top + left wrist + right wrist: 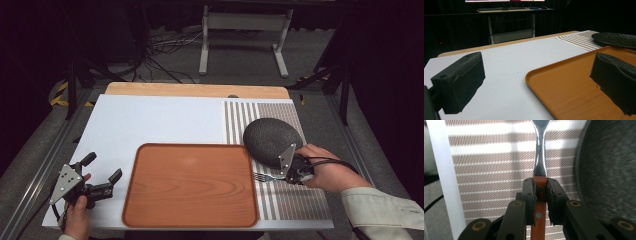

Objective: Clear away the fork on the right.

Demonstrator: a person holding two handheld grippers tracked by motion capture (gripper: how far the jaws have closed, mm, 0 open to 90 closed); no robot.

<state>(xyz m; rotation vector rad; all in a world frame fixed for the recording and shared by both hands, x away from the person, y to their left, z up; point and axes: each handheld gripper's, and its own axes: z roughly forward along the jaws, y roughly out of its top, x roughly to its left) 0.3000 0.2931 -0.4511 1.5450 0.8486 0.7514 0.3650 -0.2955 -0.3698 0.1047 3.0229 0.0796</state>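
Observation:
A fork (262, 177) with a brown wooden handle (539, 202) and steel neck (540, 152) lies over the striped placemat (290, 200). My right gripper (295, 172) is shut on the handle, jaws pressed against both its sides, tines pointing toward the tray. A dark speckled plate (271, 141) sits just beyond it, seen as a plate (609, 170) on the right. An orange wooden tray (190, 185) fills the table's front middle. My left gripper (102, 175) hovers open at the tray's left, its pads (459, 82) wide apart, one over the tray (574, 90).
The white board (150, 120) covers most of the table, with a light wood strip (195, 90) along the far edge. Beyond stand a white stand's legs (242, 40) and cables on the grey floor. Metal rails (40, 165) run along the table's sides.

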